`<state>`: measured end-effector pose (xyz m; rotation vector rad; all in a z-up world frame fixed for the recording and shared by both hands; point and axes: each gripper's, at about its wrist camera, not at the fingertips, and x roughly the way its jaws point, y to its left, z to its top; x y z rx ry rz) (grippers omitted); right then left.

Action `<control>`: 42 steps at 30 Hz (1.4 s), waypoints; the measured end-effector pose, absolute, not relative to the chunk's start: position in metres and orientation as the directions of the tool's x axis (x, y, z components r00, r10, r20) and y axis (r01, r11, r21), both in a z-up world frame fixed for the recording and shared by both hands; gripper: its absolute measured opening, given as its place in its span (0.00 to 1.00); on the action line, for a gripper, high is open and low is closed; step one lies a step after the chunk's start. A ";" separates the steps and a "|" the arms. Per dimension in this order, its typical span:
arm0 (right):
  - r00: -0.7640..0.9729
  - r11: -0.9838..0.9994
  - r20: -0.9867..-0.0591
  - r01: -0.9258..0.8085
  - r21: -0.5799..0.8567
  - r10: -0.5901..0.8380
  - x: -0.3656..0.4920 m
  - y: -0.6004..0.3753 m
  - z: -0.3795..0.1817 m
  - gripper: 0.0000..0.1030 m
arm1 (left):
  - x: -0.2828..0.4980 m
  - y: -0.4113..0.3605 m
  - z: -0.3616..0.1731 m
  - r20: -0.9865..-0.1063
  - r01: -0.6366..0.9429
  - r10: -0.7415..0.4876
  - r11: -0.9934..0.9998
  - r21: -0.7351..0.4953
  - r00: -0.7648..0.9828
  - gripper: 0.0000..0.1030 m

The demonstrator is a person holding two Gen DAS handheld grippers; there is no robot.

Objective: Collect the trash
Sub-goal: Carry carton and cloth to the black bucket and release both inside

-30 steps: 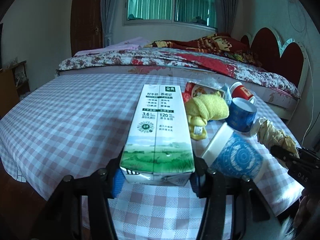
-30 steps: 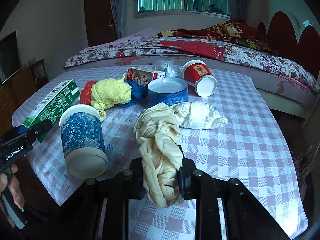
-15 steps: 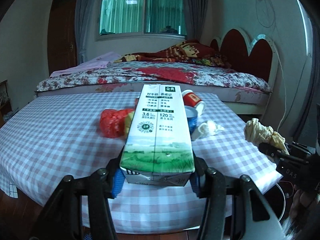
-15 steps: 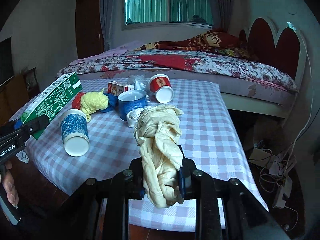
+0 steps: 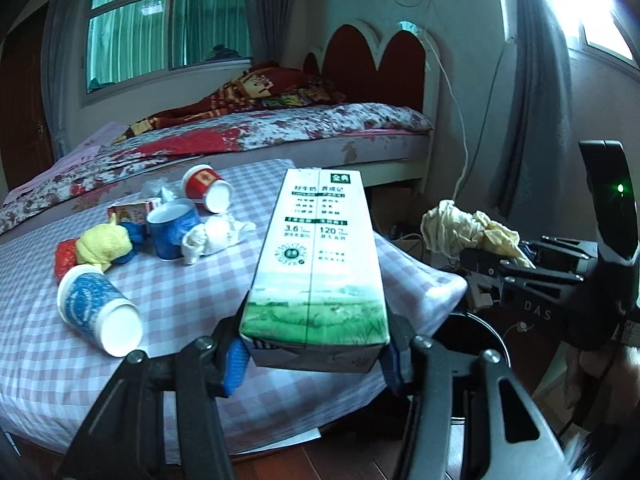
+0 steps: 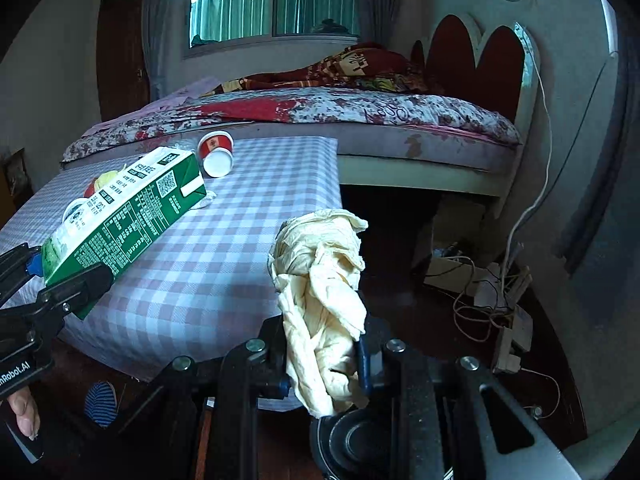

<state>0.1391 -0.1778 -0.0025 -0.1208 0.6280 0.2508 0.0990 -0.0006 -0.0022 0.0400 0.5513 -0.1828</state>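
Milk carton point(image 5: 316, 264), tall white-and-green box with green print and a grass picture at its near end, lies lengthwise between the fingers of the left gripper point(image 5: 314, 354), blue pads pressed on both sides, held in the air above the near corner of the table point(image 5: 168, 280); in the right wrist view the same carton point(image 6: 124, 216) shows its dark green side with white text, tilted up to the right. Crumpled cream paper wad point(image 6: 324, 296), twisted and wrinkled, is clamped upright in the right gripper point(image 6: 324, 364), jaws narrow on its lower part, top of the wad sticking up free; from the left view this wad point(image 5: 468, 228) hangs past the table's right edge, over the floor. Left on the checked cloth: blue cup point(image 5: 96, 316) on its side, open mouth toward the camera; a second blue cup point(image 5: 172, 232) upright; white tissue ball point(image 5: 216, 232) touching it; red cup point(image 5: 206, 188) tipped over further back; yellow rag point(image 5: 104, 244) beside something red point(image 5: 64, 256); small printed box point(image 5: 134, 212) behind. A black round rim point(image 5: 476, 332) shows just below the table corner, partly hidden by the left gripper; cannot tell what it is. Bed point(image 6: 320, 116) with floral cover and red headboard point(image 6: 476, 60) behind the table; loose cables point(image 6: 480, 300) on the floor at right.
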 end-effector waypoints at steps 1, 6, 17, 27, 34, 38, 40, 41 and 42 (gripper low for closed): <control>0.781 0.965 -0.596 -0.259 -0.039 0.186 0.137 -0.184 -0.004 0.25 | 0.098 -0.009 -0.004 -0.529 0.204 -0.177 0.979 -0.008 0.830 0.52; 0.780 0.976 -0.611 -0.211 -0.051 0.137 0.128 -0.215 -0.010 0.25 | 0.095 -0.052 -0.010 -0.550 0.285 -0.239 0.959 -0.002 0.800 0.52; 0.750 0.992 -0.658 -0.118 -0.041 0.062 0.113 -0.276 -0.033 0.25 | 0.085 -0.120 -0.035 -0.625 0.421 -0.350 0.906 -0.039 0.697 0.52; 0.645 0.994 -0.761 -0.105 -0.005 0.064 0.119 -0.310 -0.082 0.26 | 0.094 -0.156 -0.073 -0.719 0.500 -0.407 0.861 -0.095 0.563 0.53; 0.559 0.990 -0.824 -0.142 0.009 0.088 0.136 -0.314 -0.116 0.48 | 0.113 -0.155 -0.103 -0.772 0.456 -0.398 0.876 -0.158 0.496 0.74; 0.553 0.994 -0.833 -0.093 -0.050 0.010 0.141 -0.320 -0.123 0.79 | 0.113 -0.145 -0.110 -0.783 0.391 -0.338 0.911 -0.132 0.523 0.88; 0.550 0.995 -0.835 -0.081 -0.060 -0.006 0.142 -0.321 -0.123 0.80 | 0.112 -0.140 -0.113 -0.787 0.358 -0.300 0.928 -0.108 0.539 0.92; 0.551 0.995 -0.834 -0.080 -0.057 -0.004 0.141 -0.322 -0.122 0.81 | 0.113 -0.138 -0.113 -0.787 0.346 -0.288 0.933 -0.101 0.545 0.92; 0.552 0.996 -0.834 -0.076 -0.055 -0.004 0.140 -0.322 -0.121 0.86 | 0.114 -0.136 -0.113 -0.787 0.331 -0.273 0.939 -0.093 0.554 0.92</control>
